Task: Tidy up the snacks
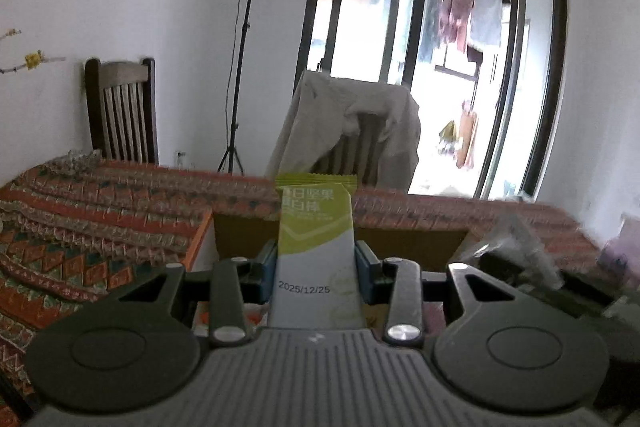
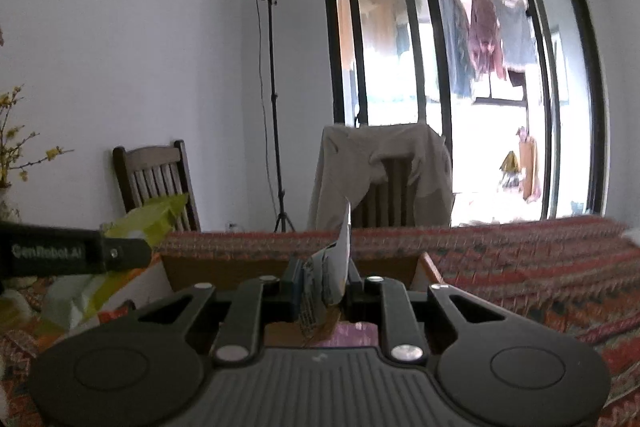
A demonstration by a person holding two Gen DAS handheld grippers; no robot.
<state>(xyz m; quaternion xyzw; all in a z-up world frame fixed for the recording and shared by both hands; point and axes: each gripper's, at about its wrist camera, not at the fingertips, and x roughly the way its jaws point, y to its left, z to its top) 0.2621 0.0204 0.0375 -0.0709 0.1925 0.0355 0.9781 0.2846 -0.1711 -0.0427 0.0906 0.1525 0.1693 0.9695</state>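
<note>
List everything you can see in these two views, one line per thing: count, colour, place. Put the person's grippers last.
Snack packet: one, green and white, upright between the left pads.
Wrapper: one, white and grey, edge-on between the right pads.
Box: one, brown cardboard, on the table ahead of both grippers.
Tablecloth: one, red patterned, over the table.
Chairs: two, dark wood, behind the table; one draped with a beige garment.
Lamp stand: one, black, by the wall.
Window: one, black-framed, with laundry outside.
Left gripper: black, shut on the snack packet.
Right gripper: black, shut on the wrapper.
</note>
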